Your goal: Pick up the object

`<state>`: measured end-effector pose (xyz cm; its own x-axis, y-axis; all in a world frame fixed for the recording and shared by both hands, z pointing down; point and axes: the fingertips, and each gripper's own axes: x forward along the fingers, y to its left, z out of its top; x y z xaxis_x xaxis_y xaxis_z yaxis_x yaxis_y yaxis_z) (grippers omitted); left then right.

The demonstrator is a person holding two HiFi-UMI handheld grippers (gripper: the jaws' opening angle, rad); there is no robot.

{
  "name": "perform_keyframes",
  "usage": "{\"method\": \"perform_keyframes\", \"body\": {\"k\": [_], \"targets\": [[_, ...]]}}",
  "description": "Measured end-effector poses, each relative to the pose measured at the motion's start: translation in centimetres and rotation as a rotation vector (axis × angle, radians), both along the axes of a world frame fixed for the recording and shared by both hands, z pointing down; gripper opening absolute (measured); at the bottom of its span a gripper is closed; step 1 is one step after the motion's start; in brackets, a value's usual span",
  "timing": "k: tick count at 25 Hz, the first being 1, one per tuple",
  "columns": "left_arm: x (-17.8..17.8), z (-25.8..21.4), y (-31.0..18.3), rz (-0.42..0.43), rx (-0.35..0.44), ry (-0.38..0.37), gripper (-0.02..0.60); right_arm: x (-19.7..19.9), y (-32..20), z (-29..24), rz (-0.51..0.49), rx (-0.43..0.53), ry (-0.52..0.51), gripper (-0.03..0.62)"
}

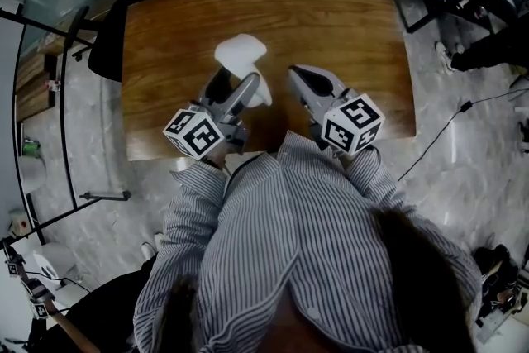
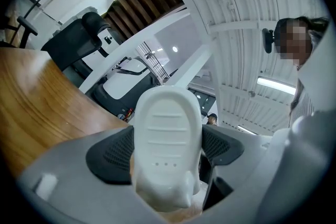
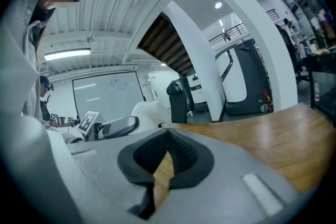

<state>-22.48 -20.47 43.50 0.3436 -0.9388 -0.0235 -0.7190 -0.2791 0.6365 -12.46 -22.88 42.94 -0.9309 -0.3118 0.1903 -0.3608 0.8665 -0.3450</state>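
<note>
A white, rounded plastic object (image 1: 240, 54) with a ribbed flat face (image 2: 168, 139) sits clamped between the black pads (image 2: 111, 155) of my left gripper (image 1: 235, 87). That gripper is shut on it over the middle of the wooden table (image 1: 347, 29) and is tilted up toward the ceiling. I cannot tell whether the object touches the tabletop. My right gripper (image 1: 296, 72) hovers just right of it, shut, its pads (image 3: 181, 152) meeting with nothing between them (image 3: 167, 153). The white object also shows at the left of the right gripper view (image 3: 147, 110).
A black chair (image 1: 107, 50) stands at the table's left edge, and another black seat (image 3: 181, 94) shows beyond the far edge. A black cable (image 1: 446, 128) runs over the marble floor at the right. The person's striped shirt (image 1: 289, 227) covers the near table edge.
</note>
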Motion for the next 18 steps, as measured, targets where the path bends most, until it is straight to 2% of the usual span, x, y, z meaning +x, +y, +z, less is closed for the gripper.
{"method": "perform_keyframes", "body": {"k": [5,18], "targets": [[-0.7,-0.1,-0.9,0.005,-0.018,0.004,0.411,-1.4,-0.3,-0.2,-0.020,-0.001,0.004,0.002],[-0.1,0.6,-0.9,0.049,-0.021,-0.001,0.411,-2.2,0.3,0.7,-0.042,0.006,0.060,0.002]]}}
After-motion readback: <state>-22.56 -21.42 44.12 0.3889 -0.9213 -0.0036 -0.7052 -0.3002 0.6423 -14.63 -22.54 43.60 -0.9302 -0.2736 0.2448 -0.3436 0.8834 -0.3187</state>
